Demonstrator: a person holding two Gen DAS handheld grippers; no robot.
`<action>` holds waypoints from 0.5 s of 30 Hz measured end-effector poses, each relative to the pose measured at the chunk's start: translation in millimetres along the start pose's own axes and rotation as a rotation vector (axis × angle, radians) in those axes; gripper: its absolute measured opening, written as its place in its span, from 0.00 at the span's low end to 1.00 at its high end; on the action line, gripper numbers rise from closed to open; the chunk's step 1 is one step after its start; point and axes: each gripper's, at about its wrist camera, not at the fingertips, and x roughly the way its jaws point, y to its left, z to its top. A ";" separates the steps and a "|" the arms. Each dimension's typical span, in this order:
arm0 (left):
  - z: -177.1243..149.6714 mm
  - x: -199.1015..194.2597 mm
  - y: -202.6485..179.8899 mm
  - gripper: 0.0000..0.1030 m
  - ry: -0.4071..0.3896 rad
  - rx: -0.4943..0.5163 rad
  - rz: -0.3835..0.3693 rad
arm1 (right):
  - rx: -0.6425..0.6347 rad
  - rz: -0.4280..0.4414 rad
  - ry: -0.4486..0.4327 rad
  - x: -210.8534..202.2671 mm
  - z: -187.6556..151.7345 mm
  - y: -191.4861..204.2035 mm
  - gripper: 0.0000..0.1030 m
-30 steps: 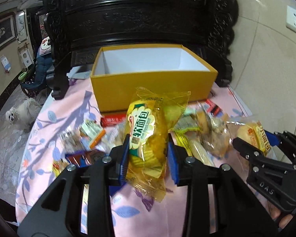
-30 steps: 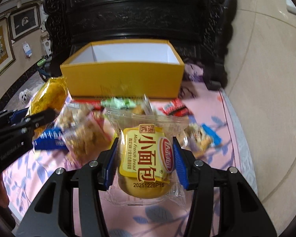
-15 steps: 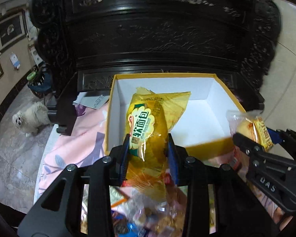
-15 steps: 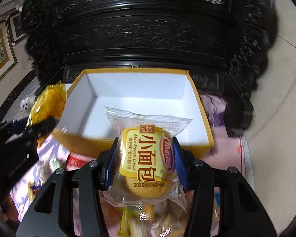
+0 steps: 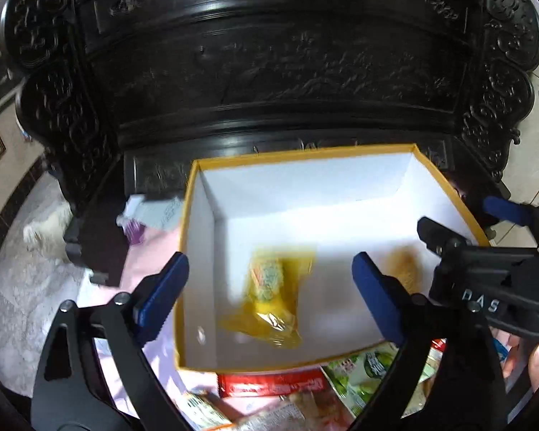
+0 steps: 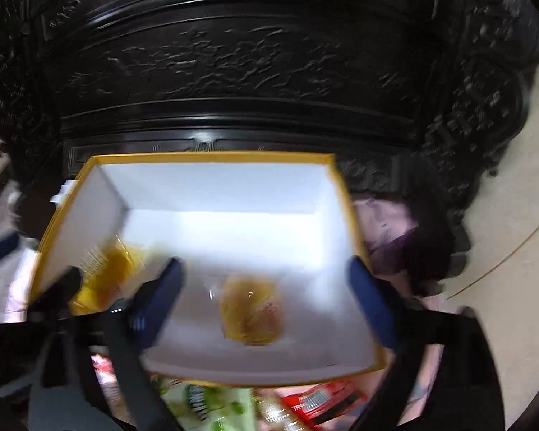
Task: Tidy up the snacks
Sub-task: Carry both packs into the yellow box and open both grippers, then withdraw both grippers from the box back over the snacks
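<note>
A yellow box with white inner walls stands open below both grippers. My left gripper hangs over its near left part, jaws opening wide. The yellow soft-bread packet is blurred and loose inside the box between the blue pads, touching neither. My right gripper is over the near right part of the box, jaws also opening. The small round bread packet lies loose on the box floor under it. The right gripper also shows at the right edge of the left wrist view.
Loose snacks lie on the pink cloth in front of the box, among them a red packet and a green packet. Dark carved furniture rises right behind the box. A white dog is on the floor at the left.
Both grippers travelled forward from the snack pile to above the box. Both jaws spread apart, and the two bread packets dropped into the box.
</note>
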 end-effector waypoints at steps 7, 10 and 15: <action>0.6 -11.8 5.1 0.98 0.008 -0.009 -0.004 | 0.002 0.013 0.001 -5.1 -6.8 -5.5 0.98; -8.9 -29.9 9.3 0.98 -0.012 0.000 -0.012 | 0.000 0.018 -0.006 -15.0 -13.7 -6.1 0.98; -42.4 -70.2 26.6 0.98 -0.030 -0.028 -0.064 | -0.016 0.031 -0.025 -36.2 -27.9 -3.4 0.98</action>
